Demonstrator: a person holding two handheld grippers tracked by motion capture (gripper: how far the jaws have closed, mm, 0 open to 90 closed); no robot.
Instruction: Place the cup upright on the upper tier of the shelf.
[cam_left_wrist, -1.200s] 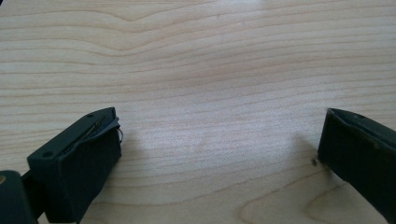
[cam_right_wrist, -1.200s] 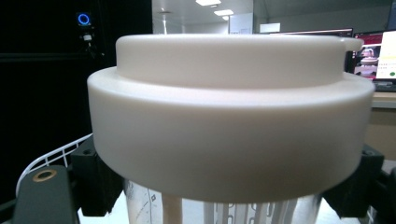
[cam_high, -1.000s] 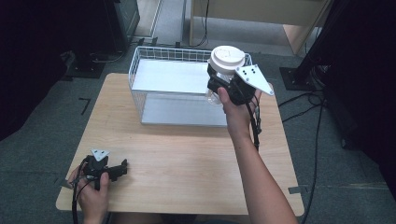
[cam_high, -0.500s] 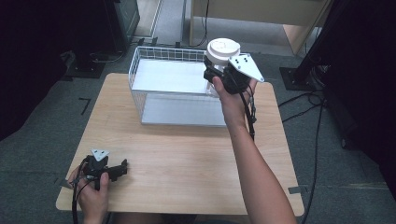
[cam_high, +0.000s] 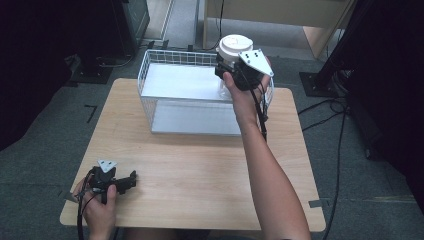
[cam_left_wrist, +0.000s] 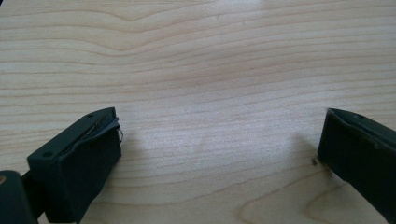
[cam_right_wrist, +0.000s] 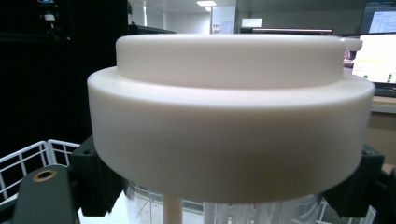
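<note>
The right gripper (cam_high: 231, 70) is clamped on a clear jar with a wide white lid (cam_high: 235, 46), its jaws pressing the body just under the lid's rim, as the right gripper view shows with the lid (cam_right_wrist: 229, 116) looming large between the black jaws. Against the earlier pictures the jar has travelled from the near right corner of the wire basket (cam_high: 150, 70) toward the far right corner, so it now hangs above the basket's back edge rather than in front of it; I judge this to be the carry into the basket, with the lowering not yet begun. Beneath it the basket's white floor is bare, giving open room to set down; the wire wall on the right and the back rim are the edges to mind. The left gripper (cam_high: 122, 182) rests wide open and empty on the wooden table (cam_high: 200, 175) near its front left corner, well apart from the basket
</note>
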